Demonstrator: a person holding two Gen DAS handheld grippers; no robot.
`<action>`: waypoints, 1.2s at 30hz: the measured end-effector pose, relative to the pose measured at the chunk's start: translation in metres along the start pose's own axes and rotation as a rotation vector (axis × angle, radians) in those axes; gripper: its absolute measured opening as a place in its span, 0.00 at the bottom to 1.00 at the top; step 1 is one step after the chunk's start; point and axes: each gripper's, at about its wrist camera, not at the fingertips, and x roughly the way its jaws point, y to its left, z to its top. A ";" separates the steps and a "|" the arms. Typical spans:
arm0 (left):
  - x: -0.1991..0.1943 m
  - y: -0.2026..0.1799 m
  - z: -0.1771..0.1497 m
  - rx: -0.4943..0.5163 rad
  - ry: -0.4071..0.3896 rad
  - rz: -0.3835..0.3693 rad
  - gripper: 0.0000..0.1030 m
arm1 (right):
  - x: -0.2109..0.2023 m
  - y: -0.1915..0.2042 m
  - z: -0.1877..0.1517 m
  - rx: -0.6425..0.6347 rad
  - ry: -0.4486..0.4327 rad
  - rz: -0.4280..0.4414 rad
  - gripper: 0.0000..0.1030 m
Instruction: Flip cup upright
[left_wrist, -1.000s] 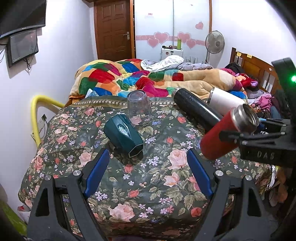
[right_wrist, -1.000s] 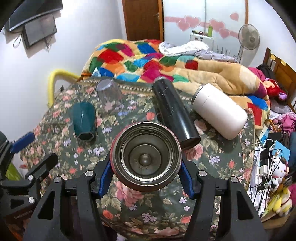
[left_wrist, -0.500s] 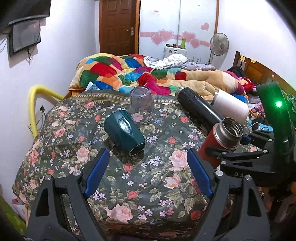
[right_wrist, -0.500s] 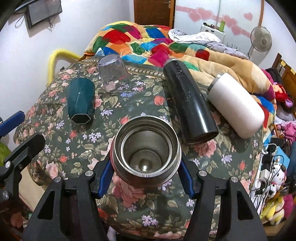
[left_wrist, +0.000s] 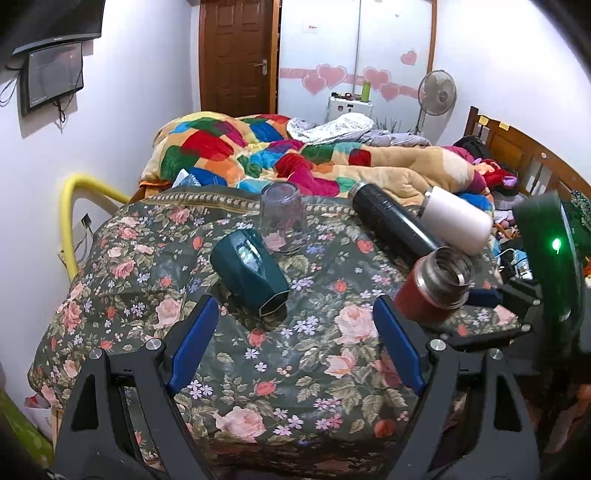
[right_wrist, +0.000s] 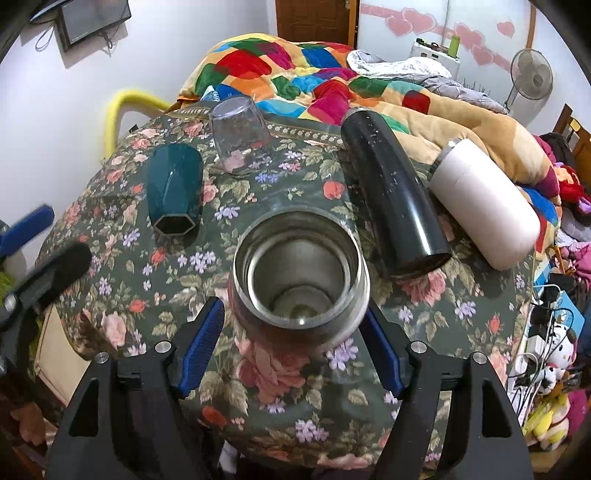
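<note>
A red steel-mouthed cup (left_wrist: 432, 291) stands upright on the floral tablecloth (left_wrist: 295, 362), open mouth up; in the right wrist view the cup (right_wrist: 299, 280) sits between the fingers. My right gripper (right_wrist: 291, 332) has opened; its blue pads stand apart from the cup's sides. My left gripper (left_wrist: 295, 339) is open and empty over the table's front part. A teal cup (left_wrist: 251, 273) lies on its side. A clear glass (left_wrist: 282, 218) stands upside down behind it.
A black flask (left_wrist: 391, 225) and a white flask (left_wrist: 456, 219) lie on their sides at the back right. A bed with a colourful quilt (left_wrist: 258, 147) is behind the table. A yellow pipe (left_wrist: 70, 221) runs along the left wall.
The right gripper turned the red cup from lying level to upright, set it on the cloth and opened its fingers. The left gripper rose slightly and stayed open.
</note>
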 end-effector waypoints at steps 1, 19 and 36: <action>-0.006 -0.002 0.001 0.003 -0.009 -0.007 0.83 | -0.004 -0.001 -0.003 0.002 -0.004 -0.011 0.69; -0.197 -0.049 0.037 0.037 -0.434 -0.096 0.86 | -0.257 -0.028 -0.054 0.142 -0.635 -0.026 0.74; -0.278 -0.063 0.006 0.037 -0.597 -0.058 1.00 | -0.311 0.001 -0.103 0.184 -0.892 -0.128 1.00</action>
